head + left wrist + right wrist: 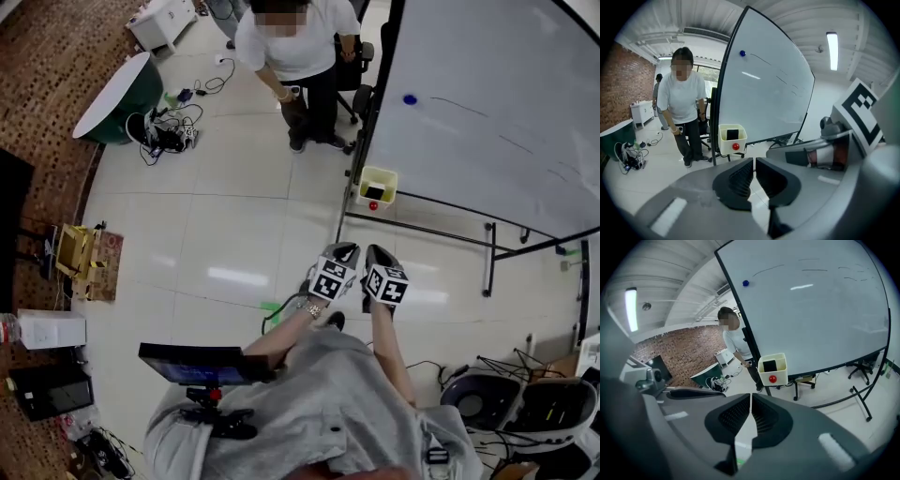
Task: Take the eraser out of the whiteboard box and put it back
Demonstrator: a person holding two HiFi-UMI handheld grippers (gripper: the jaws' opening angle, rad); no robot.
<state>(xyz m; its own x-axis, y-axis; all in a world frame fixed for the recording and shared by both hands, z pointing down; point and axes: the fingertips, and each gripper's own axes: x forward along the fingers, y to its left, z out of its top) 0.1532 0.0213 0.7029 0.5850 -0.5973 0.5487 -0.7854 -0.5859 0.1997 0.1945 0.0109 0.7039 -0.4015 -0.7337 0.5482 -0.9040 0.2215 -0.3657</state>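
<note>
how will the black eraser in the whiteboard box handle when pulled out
Probably light: the eraser is a small dark block. Flat-sided, so unlikely to roll. It sits in the open-topped box, likely lifting straight out.

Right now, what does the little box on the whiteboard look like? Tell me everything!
The whiteboard box is a small, open-topped, cream-yellow tub, plastic by the look, and it sits upright. It hangs at the lower corner of the whiteboard. A round red knob sits on its front wall, and a dark eraser stands inside.
</note>
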